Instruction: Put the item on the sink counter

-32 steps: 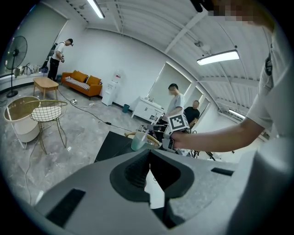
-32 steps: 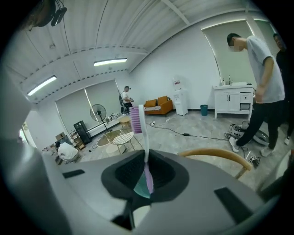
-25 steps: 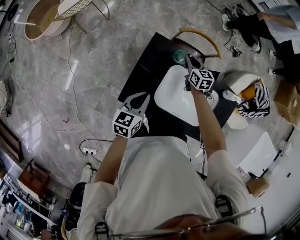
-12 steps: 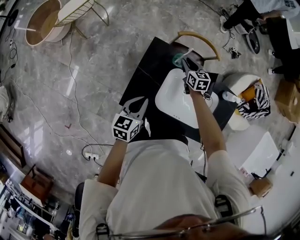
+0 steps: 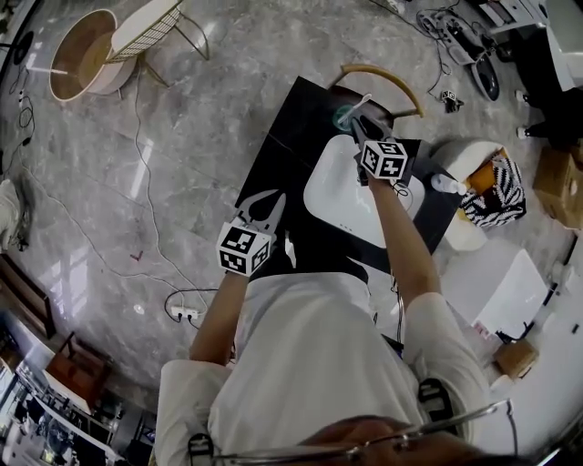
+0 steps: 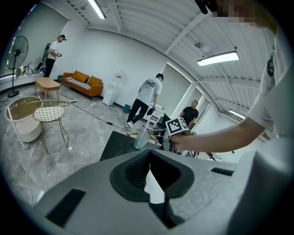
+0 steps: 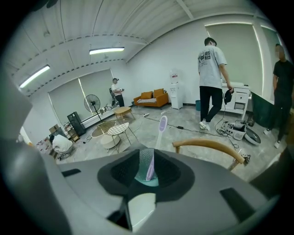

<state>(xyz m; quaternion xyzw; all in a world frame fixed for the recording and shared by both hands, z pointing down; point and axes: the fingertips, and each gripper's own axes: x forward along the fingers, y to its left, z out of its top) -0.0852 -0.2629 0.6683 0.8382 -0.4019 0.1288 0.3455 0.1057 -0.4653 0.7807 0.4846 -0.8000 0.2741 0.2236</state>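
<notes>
Cup (image 7: 146, 170), pale green and see-through, stands upright on the black counter (image 5: 290, 127), just past the far edge of the white basin (image 5: 339, 196). A lilac toothbrush (image 7: 159, 133) leans inside it, its head sticking up above the rim.

My right gripper (image 5: 358, 126) reaches across the basin to that far edge. Its jaws have just been opening, and they now stand spread with the cup between them. From the right gripper view I see a dark gap on each side of the cup, so the pads are not pressing on it and it rests on the counter by itself.

My left gripper (image 5: 273, 202) hangs over the bare counter to the left of the basin, well apart from the cup. Its fingers are pressed together at the tips and hold nothing. In the left gripper view I see only a sliver of white through the hollow behind the tips.

Beyond the basin, past the counter's far edge, the curved wooden back of a chair (image 5: 384, 76) shows. To the right of the basin, off the counter, sits a black-and-white striped bag (image 5: 499, 193). Far to the basin's left, across the grey marble floor (image 5: 182, 136), I see a wire chair (image 5: 150, 16).
</notes>
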